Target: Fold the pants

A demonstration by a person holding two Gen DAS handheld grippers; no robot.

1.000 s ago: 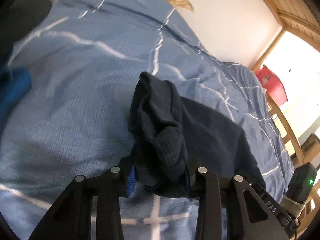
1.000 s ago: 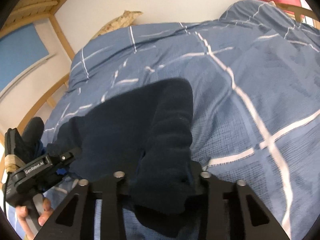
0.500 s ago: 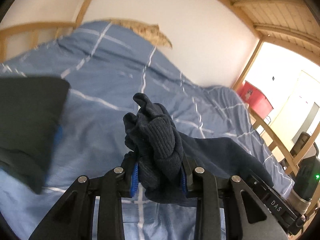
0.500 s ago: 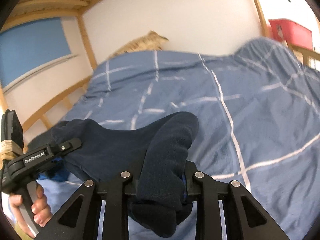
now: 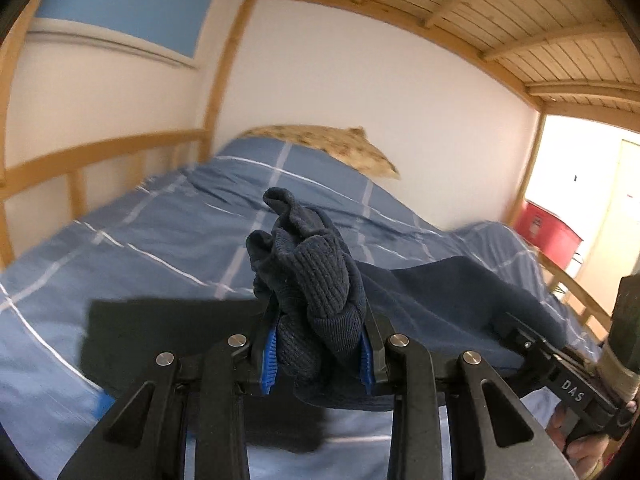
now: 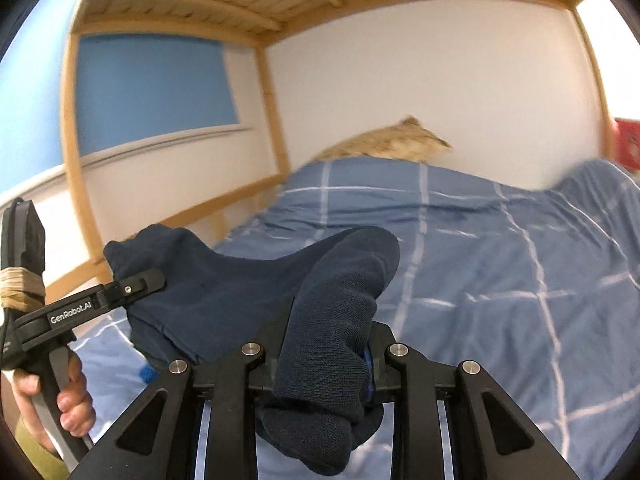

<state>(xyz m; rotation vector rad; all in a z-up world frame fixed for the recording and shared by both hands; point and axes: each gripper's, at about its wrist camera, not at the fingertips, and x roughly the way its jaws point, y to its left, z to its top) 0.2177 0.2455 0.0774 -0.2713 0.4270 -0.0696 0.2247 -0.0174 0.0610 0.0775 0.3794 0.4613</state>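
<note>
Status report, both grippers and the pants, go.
Left gripper shut on pants. Right gripper shut on the other end. Pants strung between them, above the blue bedspread. Dark item on the bed below.

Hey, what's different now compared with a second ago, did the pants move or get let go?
Both grippers tilted up and lifted: the views swung from the blue duvet up to the wall and wooden slats. The navy pants rose off the bed and now hang stretched between them. Nothing was let go: the left gripper and right gripper stay clamped on bunched fabric.
</note>
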